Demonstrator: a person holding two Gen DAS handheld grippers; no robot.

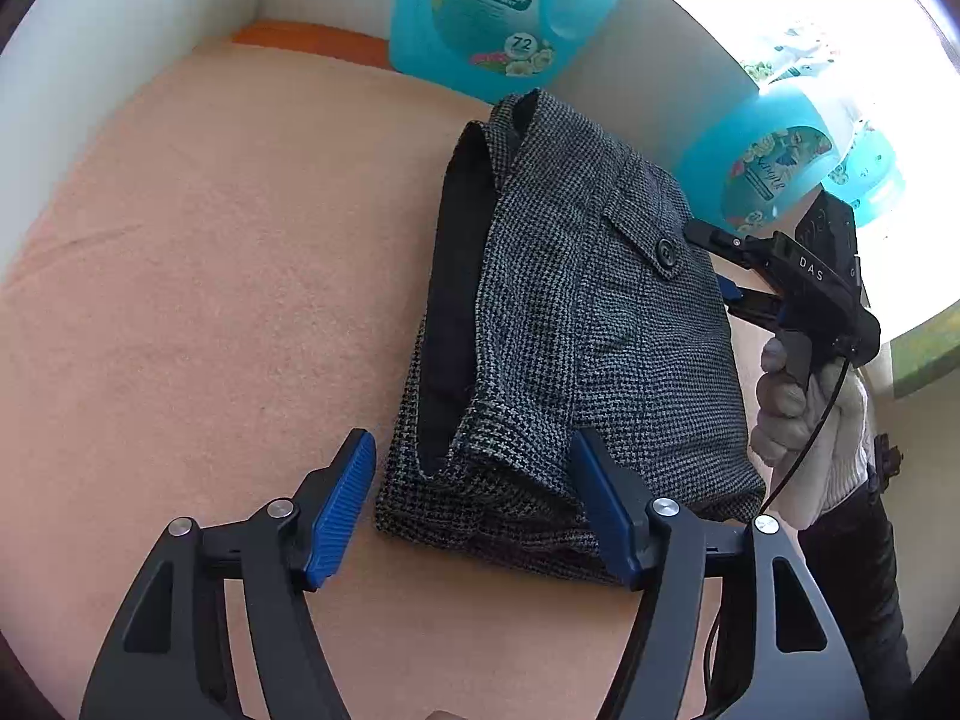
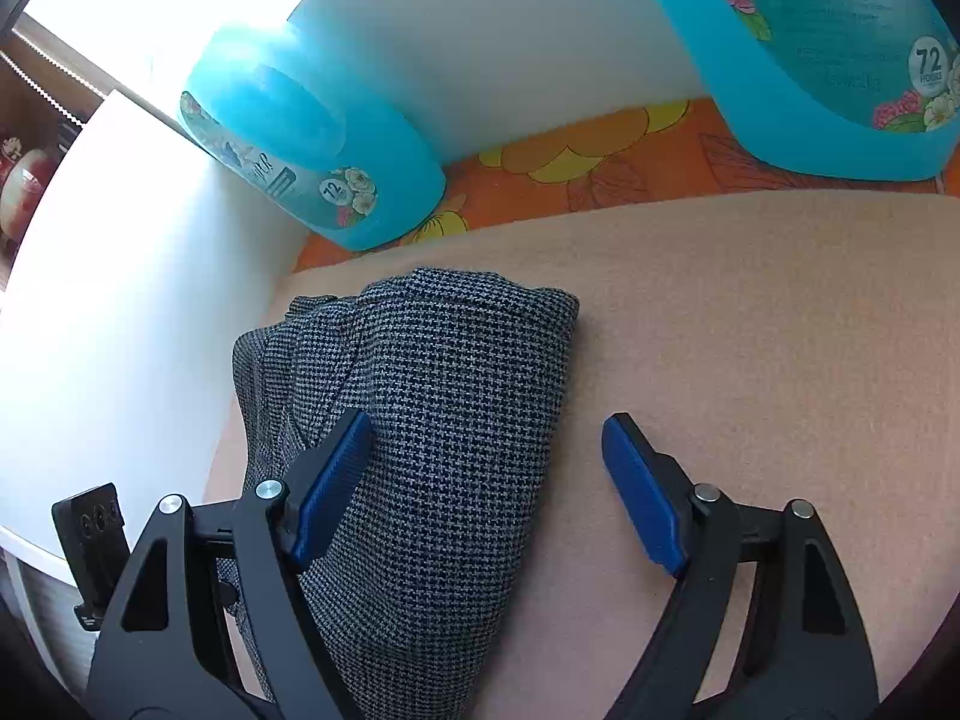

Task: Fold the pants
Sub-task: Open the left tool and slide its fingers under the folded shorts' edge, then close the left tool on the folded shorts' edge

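Peach blanket covers the work surface, with white walls behind and two blue detergent bottles standing at its far edge on an orange floral cloth. On the blanket lies the pants, grey houndstooth, already folded into a compact bundle with dark lining showing along one side and a buttoned pocket flap on top. The left gripper has its fingers spread apart at the bundle's near end, one pad beside the cloth and one over it, gripping nothing. The right gripper is likewise spread wide, one pad over the fabric, the other above bare blanket. Judging from this, the fold looks nearly done; the risk is that a pad snags a loose layer as it leaves and drags the bundle open, or nudges it toward the bottles.
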